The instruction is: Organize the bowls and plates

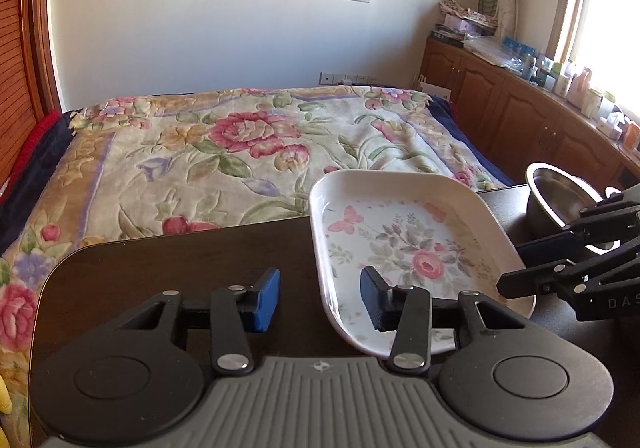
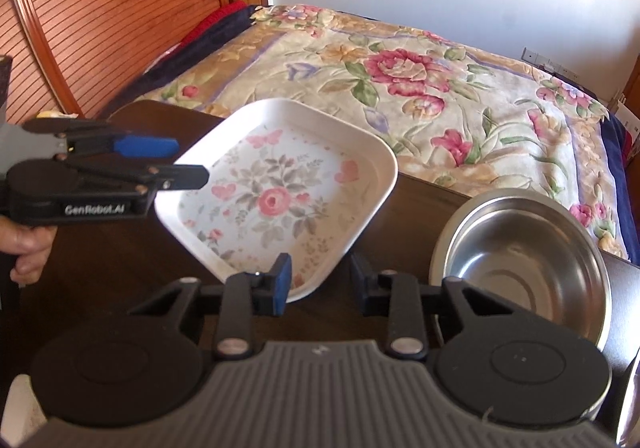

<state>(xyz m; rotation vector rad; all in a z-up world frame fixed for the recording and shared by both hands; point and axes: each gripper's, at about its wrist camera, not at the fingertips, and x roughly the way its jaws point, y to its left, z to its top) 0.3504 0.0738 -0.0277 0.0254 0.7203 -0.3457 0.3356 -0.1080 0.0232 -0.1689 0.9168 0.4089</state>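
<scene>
A white square plate with a floral print lies on the dark table; it also shows in the right wrist view. A steel bowl stands to its right, also in the left wrist view. My left gripper is open, with the plate's near left rim between its fingers, not touching. It shows in the right wrist view. My right gripper is open astride the plate's near corner. It shows in the left wrist view at the plate's right rim.
A bed with a flowered blanket lies just beyond the table's far edge. Wooden cabinets with clutter on top run along the right wall. A slatted wooden door stands at the left.
</scene>
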